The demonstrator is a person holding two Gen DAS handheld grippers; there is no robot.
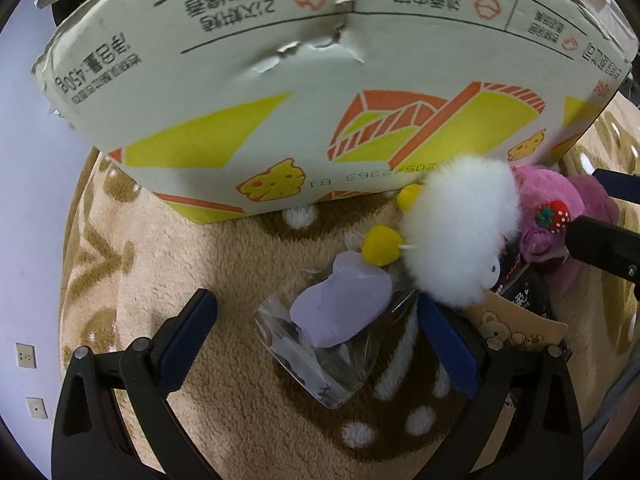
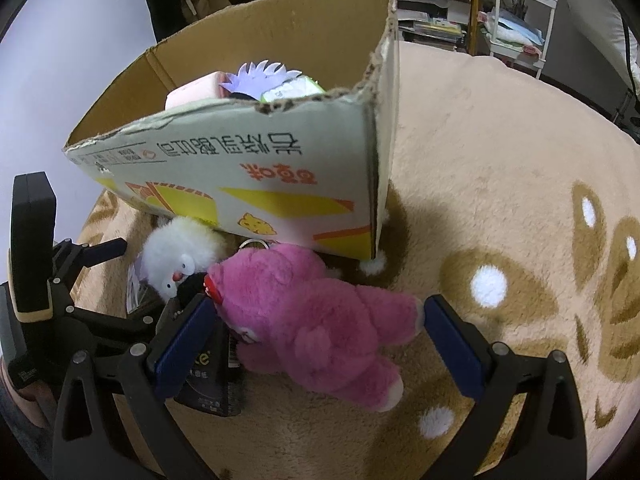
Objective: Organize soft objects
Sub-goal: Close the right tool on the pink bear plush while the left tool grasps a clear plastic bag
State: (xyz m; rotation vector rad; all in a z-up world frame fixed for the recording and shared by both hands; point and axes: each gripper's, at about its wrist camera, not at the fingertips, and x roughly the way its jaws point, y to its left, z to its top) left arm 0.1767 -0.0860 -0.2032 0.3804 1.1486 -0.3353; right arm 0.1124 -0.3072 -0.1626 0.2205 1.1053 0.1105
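Cardboard filled most of what I saw: an open printed box (image 2: 248,184) stood on the tan and brown plush rug (image 2: 500,184), its torn rim up, with a pink soft item (image 2: 192,94) and a purple spiky one (image 2: 262,76) showing inside. Beyond the rug stood cluttered shelves (image 2: 436,8) and a white cart (image 2: 524,20).

Against the box's near wall the toys were bunched tight. A white fluffy toy with yellow feet (image 1: 460,240) lay just beside the pink plush bear (image 2: 320,328), and a dark printed packet (image 2: 212,376) lay partly under the bear's head. A clear bag with a pale purple piece in it (image 1: 336,320) rested on the rug, touching the white toy's feet.

My left gripper (image 1: 320,332) had its jaws wide apart and held nothing; the clear bag lay between them, and the white toy pressed close to the right-side finger. A bear-printed card (image 1: 516,328) lay beyond that finger.

My right gripper (image 2: 318,344) was likewise spread wide and empty, straddling the pink bear, whose body lay between the blue pads (image 2: 184,340) without either pad clearly touching it. Both grippers pointed down and forward toward the box, the left one visible at the left edge of the right camera's view.
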